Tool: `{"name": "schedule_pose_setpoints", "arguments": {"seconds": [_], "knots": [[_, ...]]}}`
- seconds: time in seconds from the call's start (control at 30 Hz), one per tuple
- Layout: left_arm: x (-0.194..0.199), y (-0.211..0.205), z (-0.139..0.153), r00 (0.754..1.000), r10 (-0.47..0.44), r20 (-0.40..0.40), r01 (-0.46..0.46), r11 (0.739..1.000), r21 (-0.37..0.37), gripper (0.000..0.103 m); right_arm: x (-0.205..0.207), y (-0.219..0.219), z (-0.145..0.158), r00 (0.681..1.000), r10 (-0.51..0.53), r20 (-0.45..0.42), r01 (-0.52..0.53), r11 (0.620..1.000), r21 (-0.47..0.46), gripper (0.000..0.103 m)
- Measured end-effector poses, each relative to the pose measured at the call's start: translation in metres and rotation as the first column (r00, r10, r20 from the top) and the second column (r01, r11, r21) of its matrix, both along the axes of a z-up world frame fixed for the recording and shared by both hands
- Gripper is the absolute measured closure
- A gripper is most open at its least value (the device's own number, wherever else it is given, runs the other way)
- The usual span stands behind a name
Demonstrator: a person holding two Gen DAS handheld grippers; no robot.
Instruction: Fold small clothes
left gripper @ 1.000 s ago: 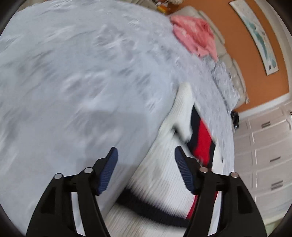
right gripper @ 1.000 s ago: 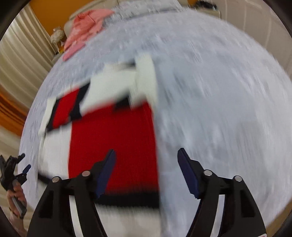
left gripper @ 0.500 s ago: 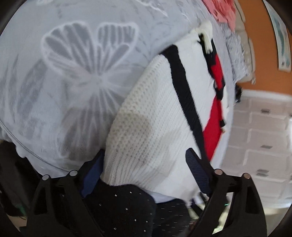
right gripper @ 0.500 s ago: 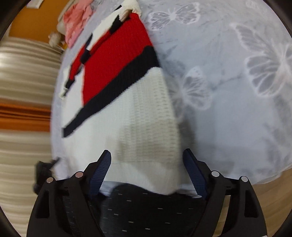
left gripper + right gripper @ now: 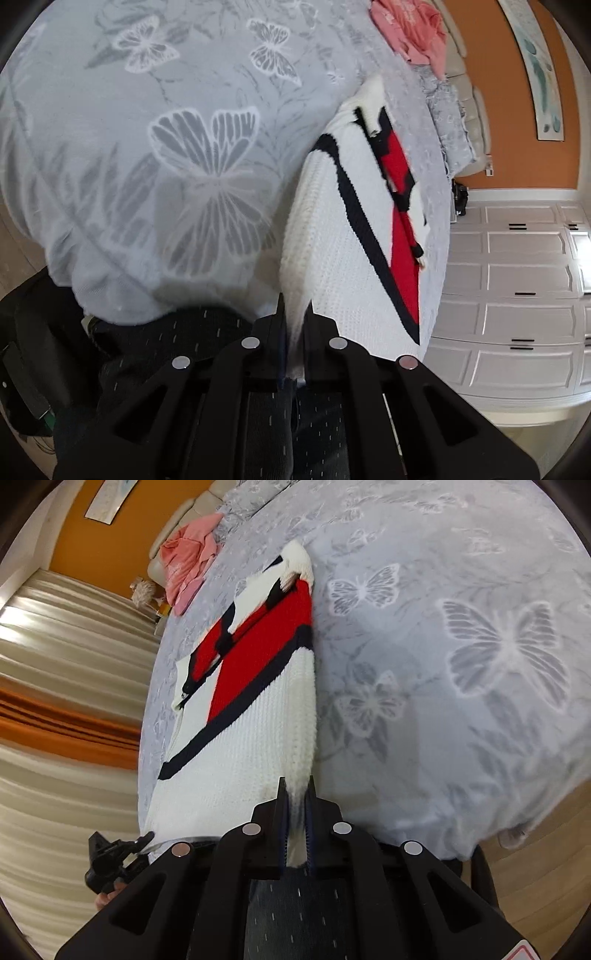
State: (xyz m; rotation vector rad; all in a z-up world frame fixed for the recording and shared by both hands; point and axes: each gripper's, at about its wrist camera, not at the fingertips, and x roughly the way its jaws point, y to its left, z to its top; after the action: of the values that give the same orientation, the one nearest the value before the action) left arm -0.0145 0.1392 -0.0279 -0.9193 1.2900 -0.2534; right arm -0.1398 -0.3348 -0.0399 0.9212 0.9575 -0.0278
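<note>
A small knit sweater [image 5: 343,251], white with red panels and black stripes, lies on the grey butterfly bedspread [image 5: 166,166] with its white hem at the near edge. My left gripper [image 5: 294,314] is shut on the hem's left corner. In the right wrist view the same sweater [image 5: 258,709] stretches away from me, and my right gripper [image 5: 295,790] is shut on the hem's right corner. The left gripper [image 5: 110,856] also shows at the lower left there.
A pink garment [image 5: 413,33] lies in a heap at the far end of the bed, also in the right wrist view [image 5: 188,561]. White cabinets [image 5: 517,280] stand beyond the bed's right side. Curtains [image 5: 66,701] hang on the other side.
Both grippers came down to the sweater's near hem and closed on its two corners; half a second ago both were open around the hem.
</note>
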Motion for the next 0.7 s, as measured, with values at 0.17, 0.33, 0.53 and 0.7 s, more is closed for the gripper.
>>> {"name": "schedule_pose_setpoints", "arguments": {"seconds": [0.17, 0.33, 0.53, 0.7], "knots": [[-0.037, 0.010, 0.008, 1.000, -0.015, -0.018, 0.016, 1.000, 0.014, 0.098, -0.038, 0.005, -0.006, 0.999, 0.021, -0.045, -0.020, 1.000, 0.006, 0.097], [-0.068, 0.017, 0.010, 0.999, -0.014, -0.038, 0.015, 0.999, 0.028, 0.100, -0.071, 0.016, -0.020, 0.996, 0.019, -0.089, -0.016, 0.999, 0.044, 0.098], [-0.085, 0.017, 0.052, 0.997, -0.048, 0.059, 0.045, 0.998, 0.054, 0.101, -0.082, 0.020, 0.017, 0.999, 0.035, -0.041, -0.033, 0.999, 0.034, 0.098], [-0.071, 0.010, 0.041, 0.998, -0.054, 0.026, 0.052, 0.997, 0.060, 0.101, -0.068, 0.017, 0.016, 0.997, 0.048, -0.063, -0.048, 0.999, 0.004, 0.098]]}}
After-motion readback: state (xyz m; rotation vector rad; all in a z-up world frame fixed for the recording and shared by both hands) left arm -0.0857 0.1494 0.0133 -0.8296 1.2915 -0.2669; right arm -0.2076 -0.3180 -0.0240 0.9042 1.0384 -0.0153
